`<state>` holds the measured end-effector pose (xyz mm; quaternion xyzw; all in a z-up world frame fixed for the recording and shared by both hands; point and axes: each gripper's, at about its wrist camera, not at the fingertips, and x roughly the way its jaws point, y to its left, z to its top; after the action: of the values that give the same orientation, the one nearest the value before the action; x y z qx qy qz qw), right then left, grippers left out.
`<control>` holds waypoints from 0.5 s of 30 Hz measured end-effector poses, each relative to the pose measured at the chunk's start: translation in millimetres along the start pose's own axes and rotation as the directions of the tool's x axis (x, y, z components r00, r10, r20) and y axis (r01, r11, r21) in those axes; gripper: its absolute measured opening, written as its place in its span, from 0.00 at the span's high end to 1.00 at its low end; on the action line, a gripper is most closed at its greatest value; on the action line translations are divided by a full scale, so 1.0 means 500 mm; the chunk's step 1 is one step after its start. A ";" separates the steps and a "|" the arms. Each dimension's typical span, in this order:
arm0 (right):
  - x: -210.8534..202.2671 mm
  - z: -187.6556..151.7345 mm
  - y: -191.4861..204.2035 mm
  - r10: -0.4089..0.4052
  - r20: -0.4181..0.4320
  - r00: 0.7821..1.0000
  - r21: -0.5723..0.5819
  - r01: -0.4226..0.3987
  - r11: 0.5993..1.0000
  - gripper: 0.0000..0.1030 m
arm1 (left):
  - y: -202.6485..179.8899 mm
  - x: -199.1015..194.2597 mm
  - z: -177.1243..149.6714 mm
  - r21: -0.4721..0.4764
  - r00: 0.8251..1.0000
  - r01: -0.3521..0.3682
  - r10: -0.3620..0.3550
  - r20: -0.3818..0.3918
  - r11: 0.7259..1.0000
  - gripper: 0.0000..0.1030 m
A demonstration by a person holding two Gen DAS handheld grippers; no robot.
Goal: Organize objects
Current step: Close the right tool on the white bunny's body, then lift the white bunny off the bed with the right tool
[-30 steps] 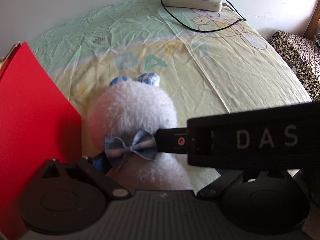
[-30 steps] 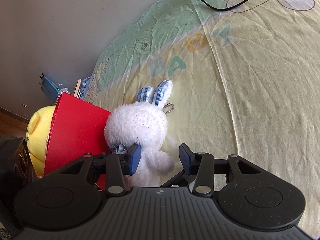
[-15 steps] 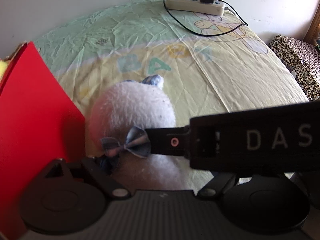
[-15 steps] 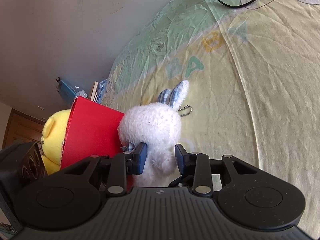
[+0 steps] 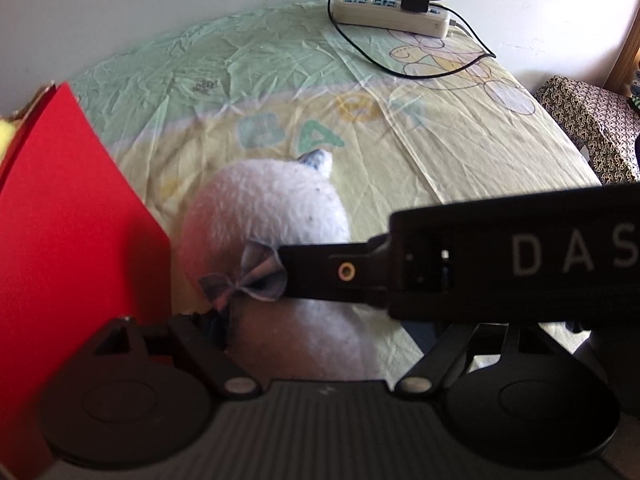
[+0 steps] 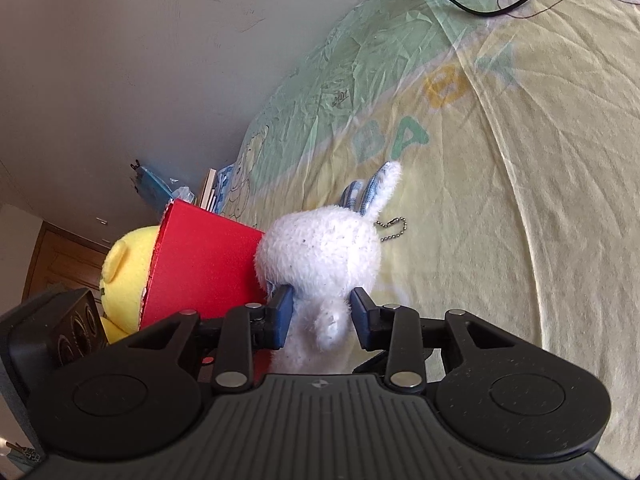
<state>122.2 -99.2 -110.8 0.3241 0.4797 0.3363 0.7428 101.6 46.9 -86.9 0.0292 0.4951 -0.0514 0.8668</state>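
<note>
The right claw (image 6: 320, 314) pinches the white plush rabbit (image 6: 320, 256) at the neck, a blue pad pressed on each side, though its jaws are easing apart a little. The rabbit stands on the pale yellow-green bed sheet (image 6: 520, 200) with its checked ears up and a small ball chain (image 6: 390, 228) trailing behind its head, its side touching the red box (image 6: 200, 268). A yellow plush toy (image 6: 128, 272) sits inside that box. In the left wrist view the left claw (image 5: 320, 320) is closing around the rabbit's lower body; its fingers are mostly hidden, so whether they touch cannot be told. A white power strip (image 5: 392, 14) lies at the far edge of the bed
</note>
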 end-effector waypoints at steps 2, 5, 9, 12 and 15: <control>0.002 0.001 -0.002 0.001 -0.004 1.000 0.001 -0.001 1.000 0.64 | 0.001 -0.001 0.000 0.000 1.000 0.006 -0.006 0.001 1.000 0.20; 0.007 0.002 -0.001 -0.029 0.005 1.000 -0.008 0.029 1.000 0.52 | -0.001 0.001 0.001 0.004 1.000 0.001 -0.001 0.002 1.000 0.20; 0.010 0.005 -0.008 -0.012 -0.010 1.000 0.003 0.012 1.000 0.57 | 0.000 0.002 0.001 0.001 1.000 0.001 -0.001 0.002 1.000 0.21; 0.002 0.007 -0.018 0.016 -0.019 1.000 0.024 -0.016 1.000 0.71 | 0.000 -0.002 0.001 0.005 1.000 -0.008 0.008 0.005 1.000 0.29; -0.007 0.005 -0.026 0.019 -0.017 1.000 0.035 -0.018 0.999 0.74 | 0.001 -0.007 0.001 0.009 1.000 -0.017 0.017 0.007 1.000 0.38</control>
<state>126.1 -109.7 -118.5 0.3386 0.4889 0.3374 0.7297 100.2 47.6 -83.7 0.0371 0.4916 -0.0462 0.8688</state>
